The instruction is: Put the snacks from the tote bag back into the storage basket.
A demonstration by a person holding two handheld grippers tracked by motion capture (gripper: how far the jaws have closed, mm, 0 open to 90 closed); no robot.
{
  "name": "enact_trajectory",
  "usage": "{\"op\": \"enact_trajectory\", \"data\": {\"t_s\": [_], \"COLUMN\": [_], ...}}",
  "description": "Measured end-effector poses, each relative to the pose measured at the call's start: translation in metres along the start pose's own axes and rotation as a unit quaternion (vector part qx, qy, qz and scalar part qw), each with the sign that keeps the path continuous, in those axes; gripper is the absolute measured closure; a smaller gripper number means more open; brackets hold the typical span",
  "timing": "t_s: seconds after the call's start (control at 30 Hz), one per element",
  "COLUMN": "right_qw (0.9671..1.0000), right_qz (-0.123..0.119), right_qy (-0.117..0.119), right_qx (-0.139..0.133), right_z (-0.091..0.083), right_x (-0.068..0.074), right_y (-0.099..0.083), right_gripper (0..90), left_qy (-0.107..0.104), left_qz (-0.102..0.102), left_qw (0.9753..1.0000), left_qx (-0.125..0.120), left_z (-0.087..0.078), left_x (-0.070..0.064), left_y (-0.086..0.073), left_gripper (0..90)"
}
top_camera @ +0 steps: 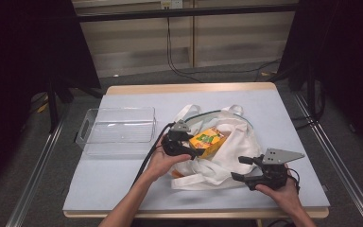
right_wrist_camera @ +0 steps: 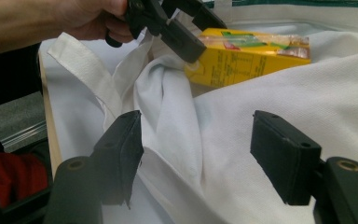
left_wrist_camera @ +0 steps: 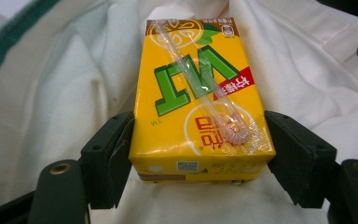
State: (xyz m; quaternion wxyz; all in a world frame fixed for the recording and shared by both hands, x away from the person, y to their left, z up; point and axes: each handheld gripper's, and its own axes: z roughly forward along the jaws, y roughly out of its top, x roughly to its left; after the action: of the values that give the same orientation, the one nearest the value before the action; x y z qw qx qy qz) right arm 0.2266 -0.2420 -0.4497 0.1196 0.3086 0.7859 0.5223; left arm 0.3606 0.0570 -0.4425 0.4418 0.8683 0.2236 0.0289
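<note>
Left gripper view, we see left hand-held gripper (left_wrist_camera: 198, 154) clamping yellow cardboard drink carton (left_wrist_camera: 199, 98) over white cloth bag (left_wrist_camera: 307, 60), right hand-held gripper (right_wrist_camera: 198, 154) wide open, empty.

Your left gripper (top_camera: 194, 150) covers the near end of the yellow drink carton (top_camera: 209, 140) in the high view, so you cannot see there whether its jaws press the carton's sides. In the left gripper view the carton's underside is hidden against the white cloth tote bag (left_wrist_camera: 74, 84), and the small print beside the code on its near end is too fine to read. In the right gripper view the bag's folds hide the carton's lower edge, and your left forearm is cut off by the picture's edge. The far rim of the clear plastic tray (top_camera: 118, 125), beyond the bag, blurs into the surface (top_camera: 123, 189).
</note>
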Motion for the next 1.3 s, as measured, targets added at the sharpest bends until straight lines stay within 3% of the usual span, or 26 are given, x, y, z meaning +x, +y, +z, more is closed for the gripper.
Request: {"op": "enact_trajectory", "data": {"t_s": [0.13,0.27,0.33,0.43,0.73,0.87,0.93,1.0,1.03,1.13,1.3], "right_qw": [1.0000,1.0000,1.0000,1.0000,1.0000,1.0000,1.0000,1.0000,1.0000,1.0000,1.0000], "right_qz": [-0.001,-0.002,-0.002,-0.003,-0.008,-0.008,-0.008,-0.007,-0.007,-0.006,-0.006], "right_qy": [-0.004,-0.002,-0.001,-0.001,0.000,-0.001,-0.001,0.000,0.000,0.000,0.000], "right_qx": [-0.001,0.000,-0.001,0.000,0.003,0.005,0.005,0.004,0.004,0.005,0.006], "right_z": [-0.001,-0.001,0.000,0.000,0.002,0.002,0.001,0.001,0.000,0.001,0.001], "right_x": [0.001,0.002,0.001,0.001,0.002,0.002,0.002,0.002,0.002,0.002,0.001], "right_y": [0.000,0.000,0.000,0.000,0.000,0.000,0.000,-0.001,-0.001,-0.001,-0.001], "right_gripper": [34.2,34.1,34.0,34.0,34.0,34.0,34.0,34.0,34.0,33.9,33.8], "left_qy": [-0.001,0.005,0.007,0.015,0.011,0.000,0.007,0.006,0.020,0.017,0.010], "left_qz": [0.002,0.010,0.007,0.005,0.001,0.002,0.002,-0.015,-0.020,-0.030,-0.038], "left_qw": [1.0000,0.9997,0.9998,0.9991,0.9962,0.9911,0.9879,0.9856,0.9837,0.9811,0.9792], "left_qx": [0.001,0.023,0.017,0.040,0.087,0.133,0.155,0.168,0.177,0.190,0.199], "left_z": [-0.009,-0.018,-0.019,-0.029,-0.031,-0.028,-0.024,-0.021,-0.018,-0.012,0.000], "left_x": [0.001,0.003,0.002,0.006,0.008,0.006,0.002,0.003,0.002,0.002,-0.003], "left_y": [0.006,0.014,0.015,0.023,0.032,0.043,0.047,0.049,0.049,0.050,0.051], "left_gripper": [27.8,27.8,27.8,27.8,27.8,27.8,27.8,27.8,27.8,27.8,27.7]}}
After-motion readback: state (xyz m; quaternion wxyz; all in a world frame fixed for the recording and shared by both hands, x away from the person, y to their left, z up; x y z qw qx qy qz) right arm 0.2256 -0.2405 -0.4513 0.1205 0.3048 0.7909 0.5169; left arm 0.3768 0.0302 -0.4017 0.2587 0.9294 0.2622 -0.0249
